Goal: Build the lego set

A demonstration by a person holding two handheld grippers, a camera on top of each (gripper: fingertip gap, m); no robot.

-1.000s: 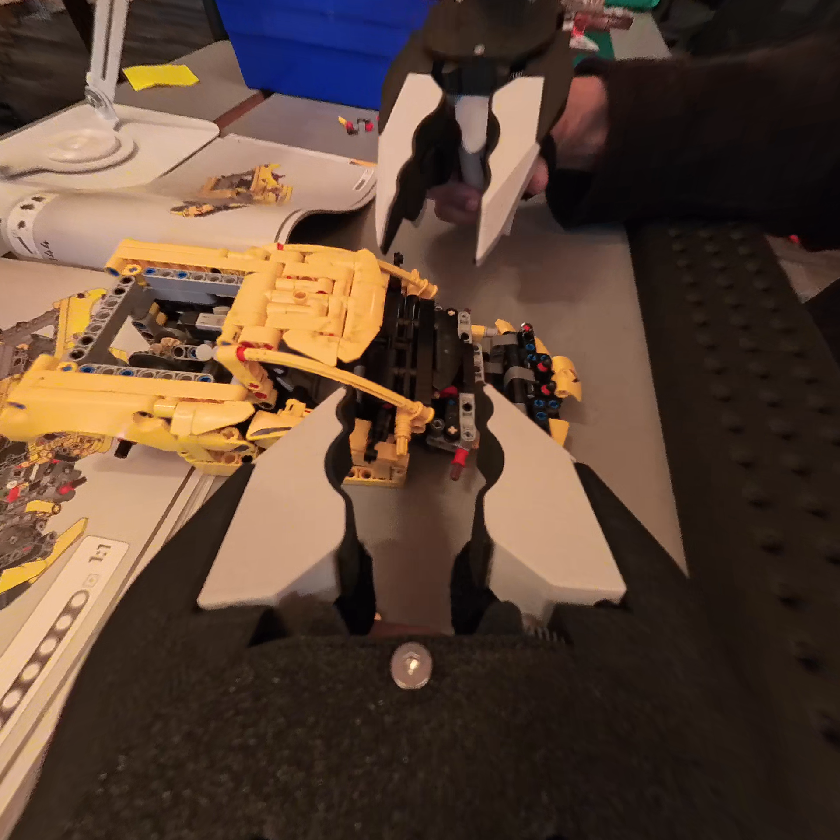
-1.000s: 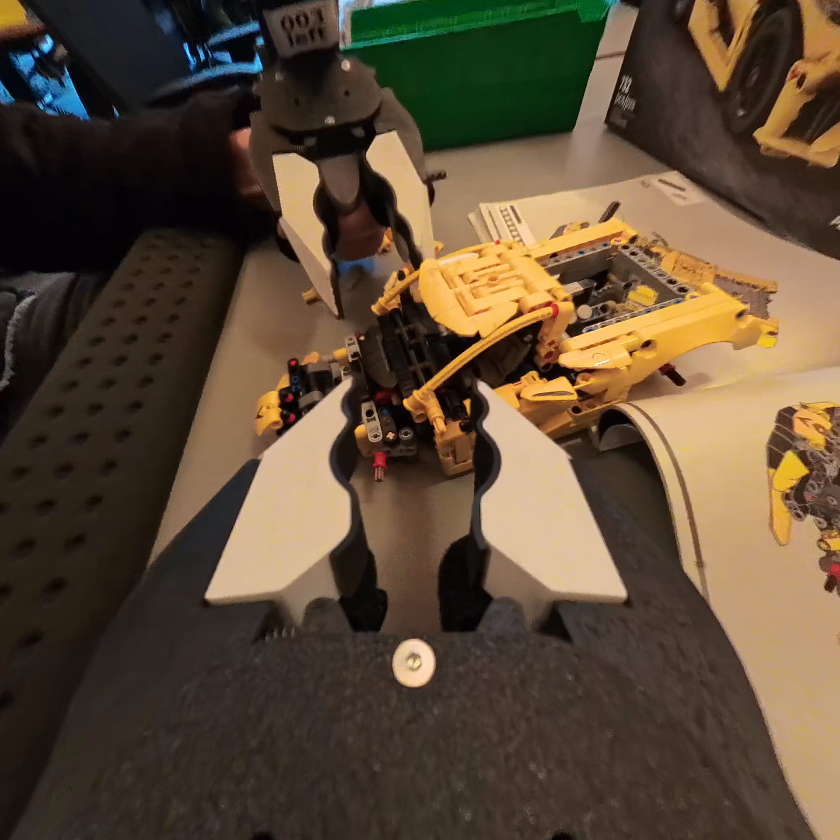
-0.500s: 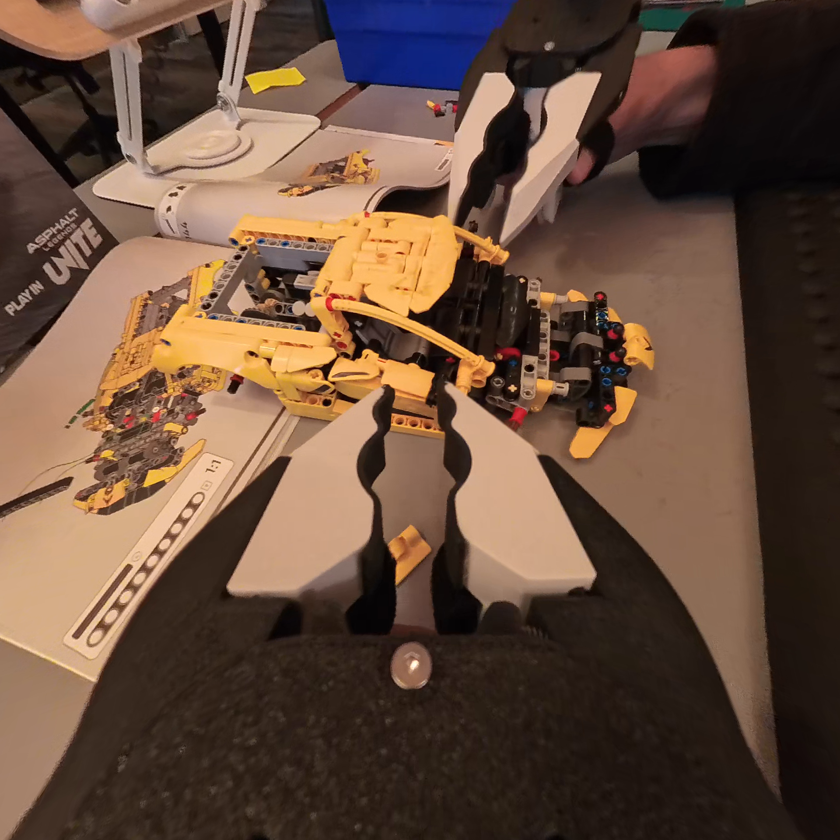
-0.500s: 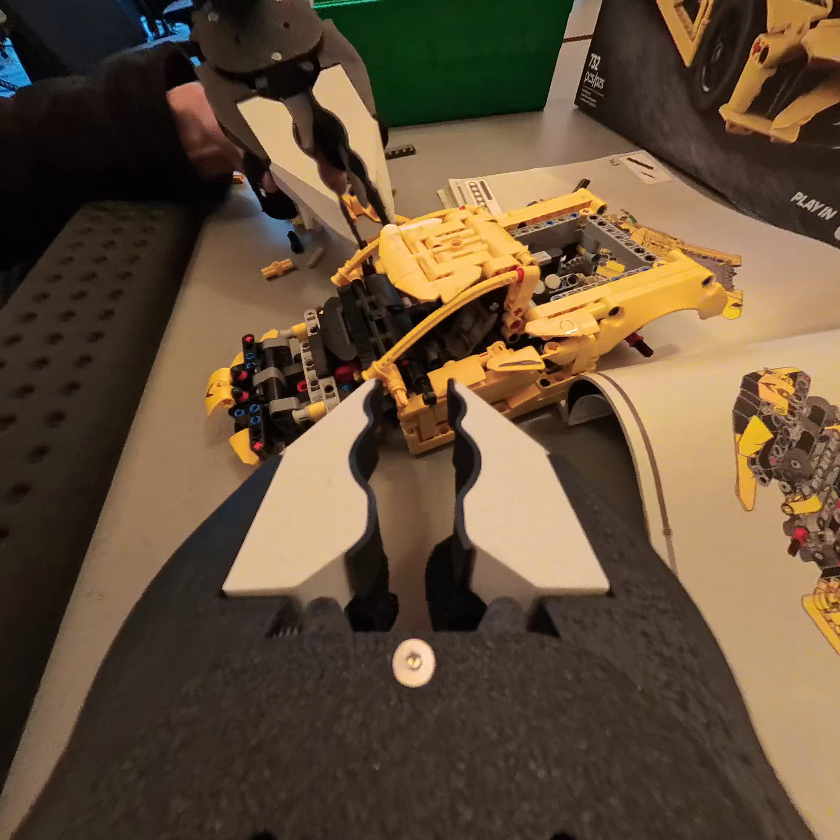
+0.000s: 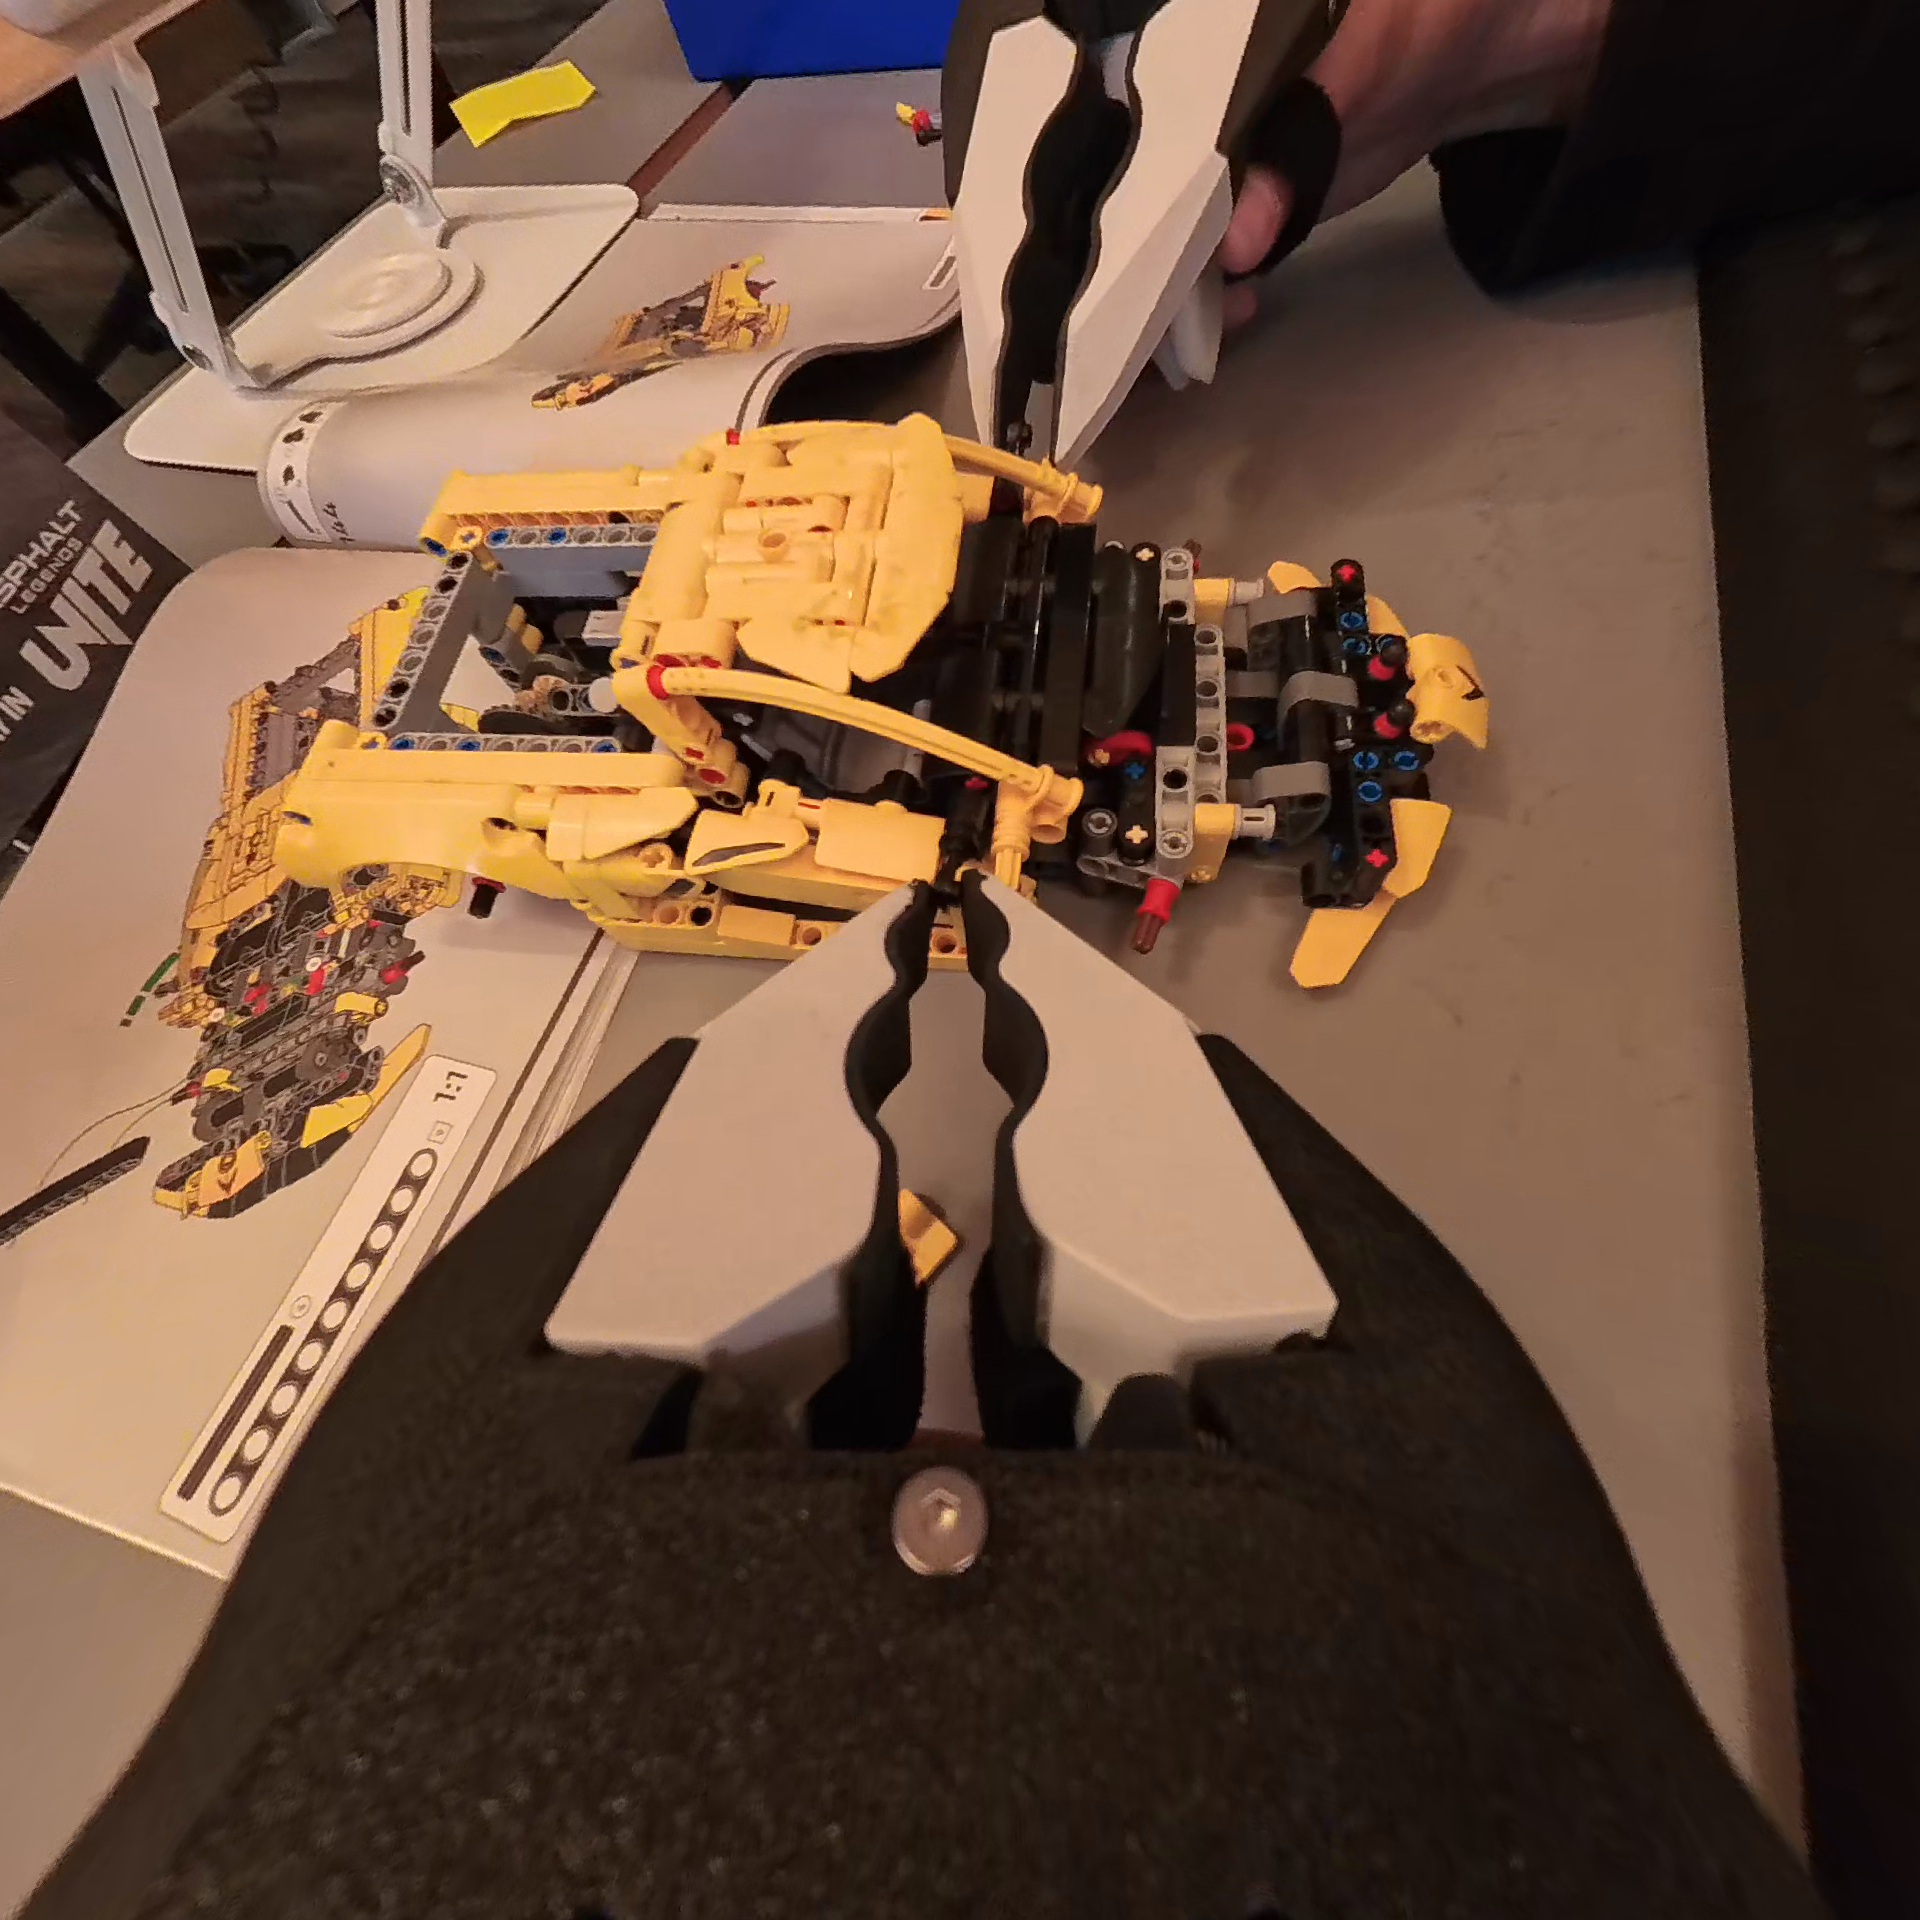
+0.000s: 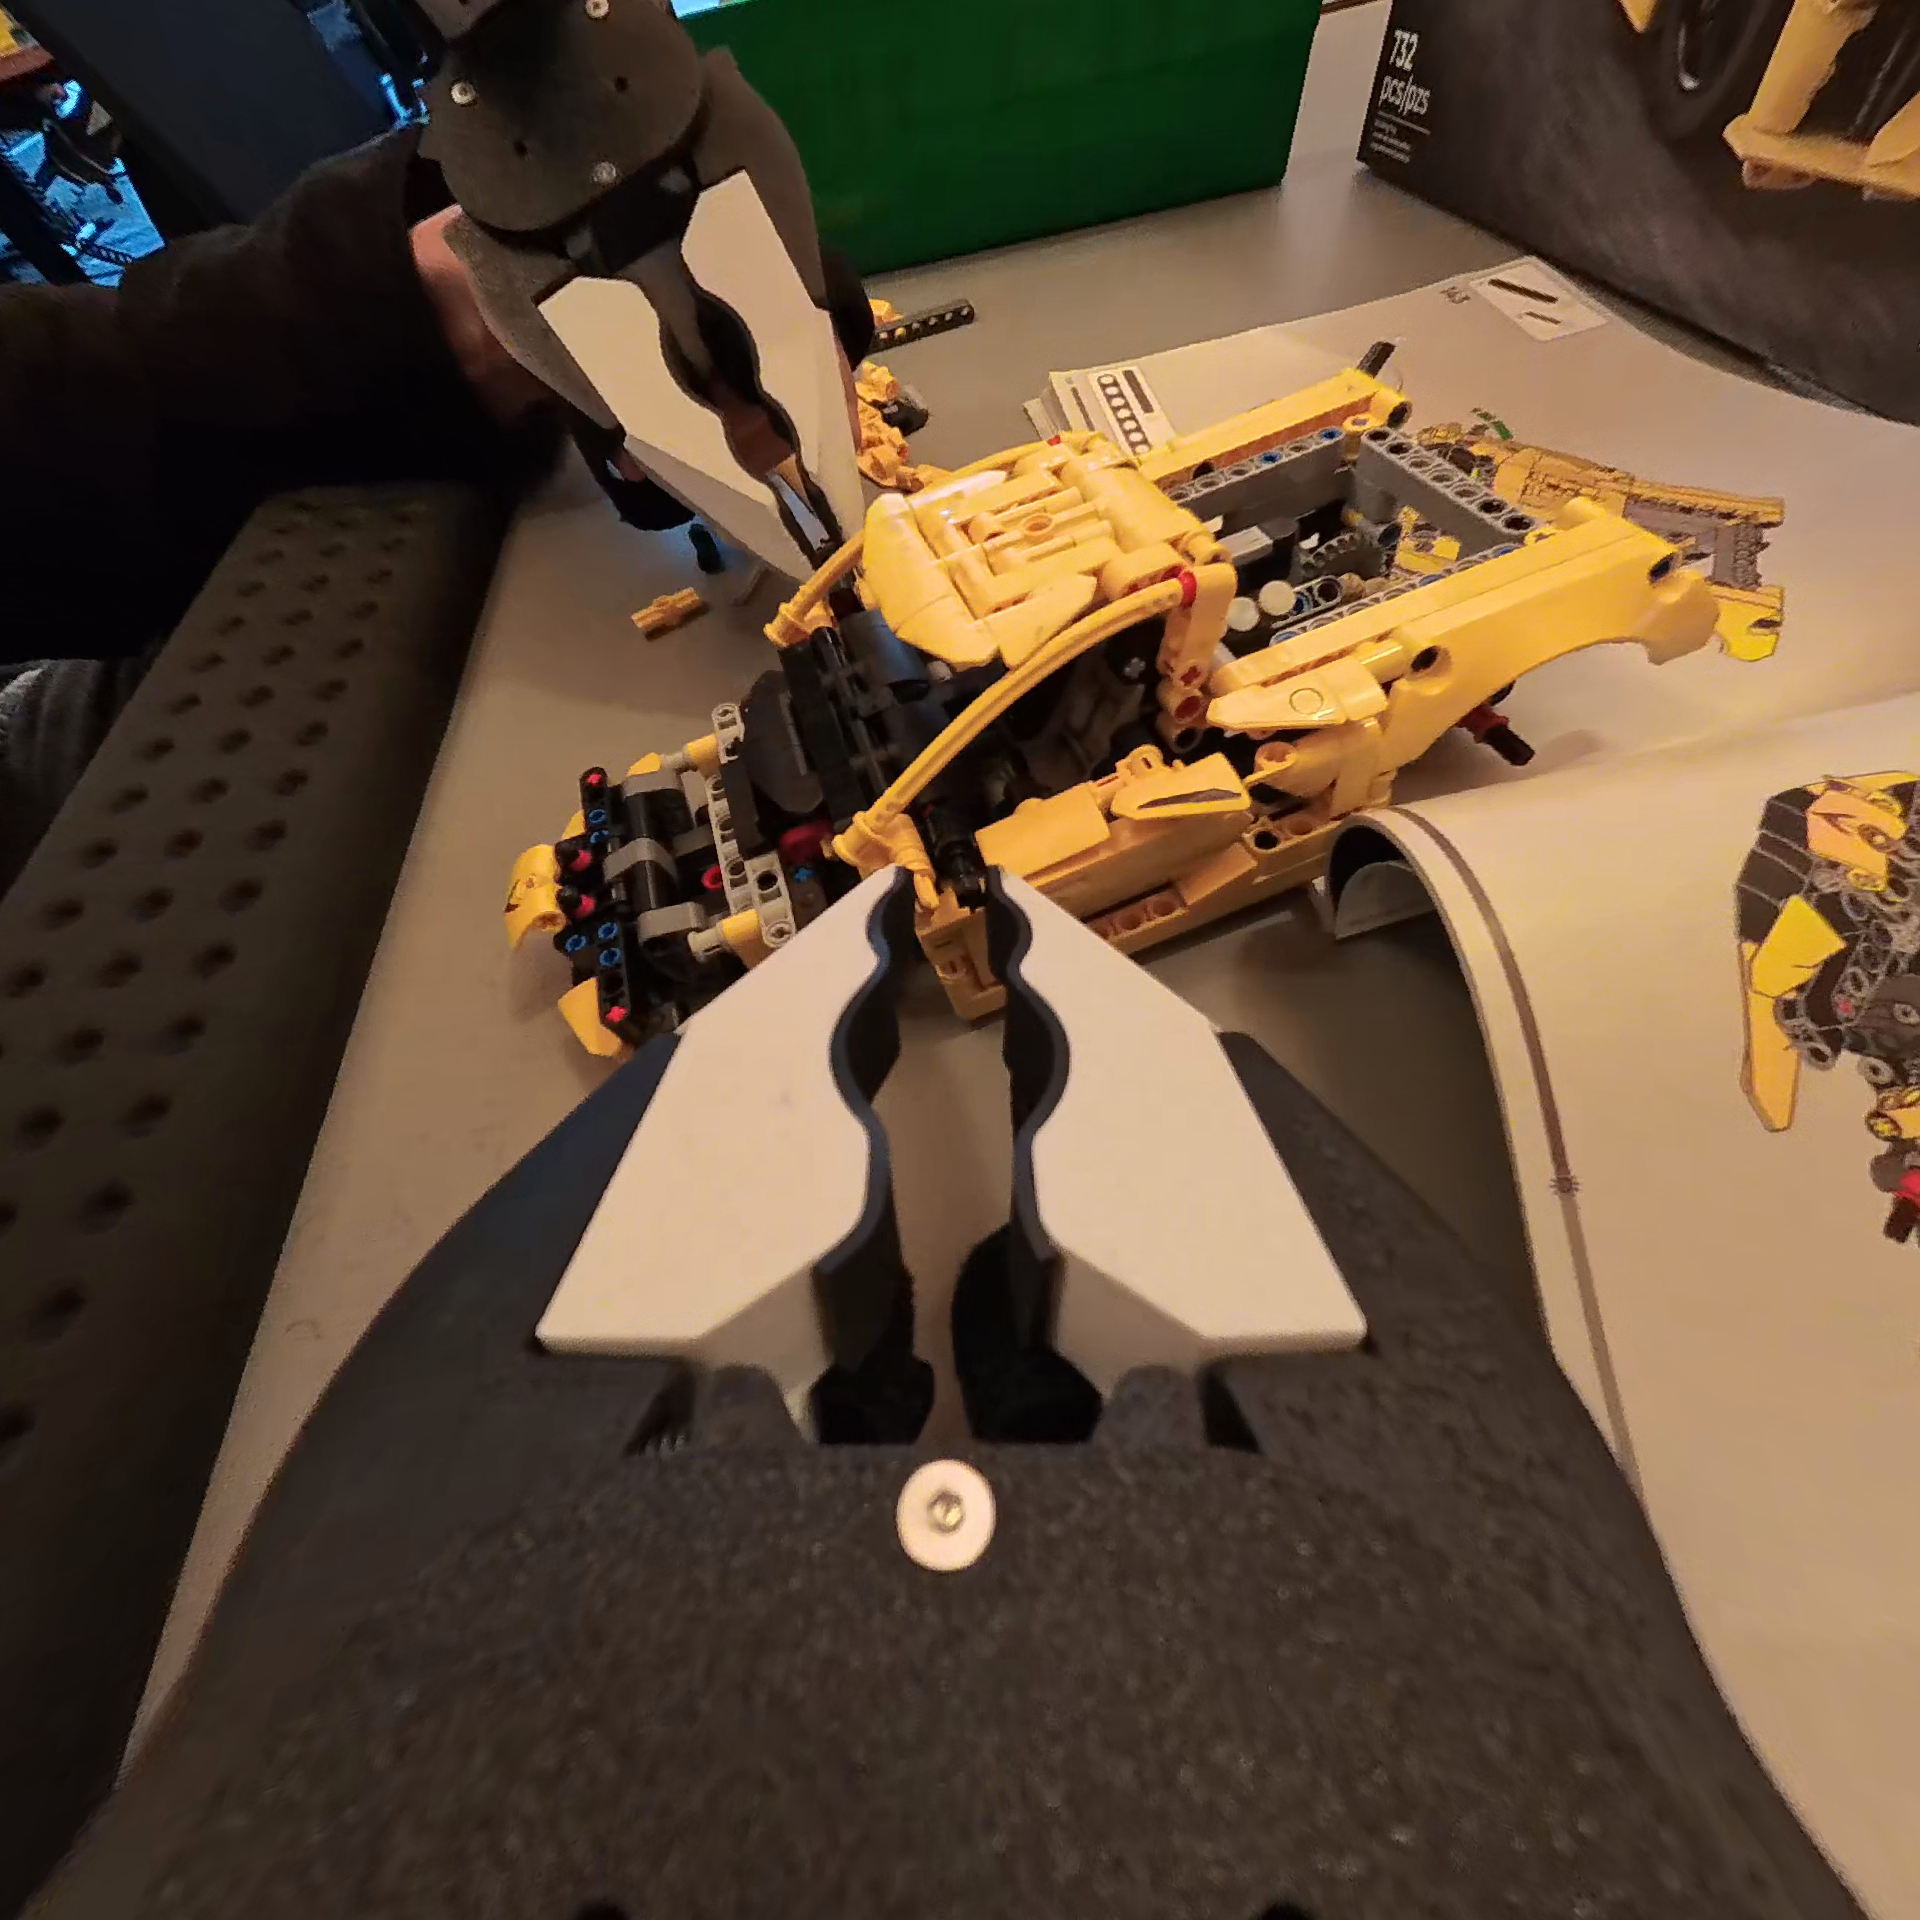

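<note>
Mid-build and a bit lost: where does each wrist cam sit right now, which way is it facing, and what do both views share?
Left wrist view: on the left gripper, facing the yellow car model from one side; right gripper and a sleeved hand opposite.
Right wrist view: on the right gripper, facing the model's other side; left gripper opposite.
Shared: the model, instruction booklet, both grippers with jaws nearly shut at the model's thin yellow hoses.

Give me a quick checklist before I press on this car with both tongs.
1. Left tongs at the lego car's near side: ok.
2. Right tongs at its opposite side: ok.
3. Either tongs truly clamped: cannot tell.
4. Car flat on table: not ok, front lies over the booklet.
5. Table below left tongs clear: not ok, loose yellow piece.
</note>
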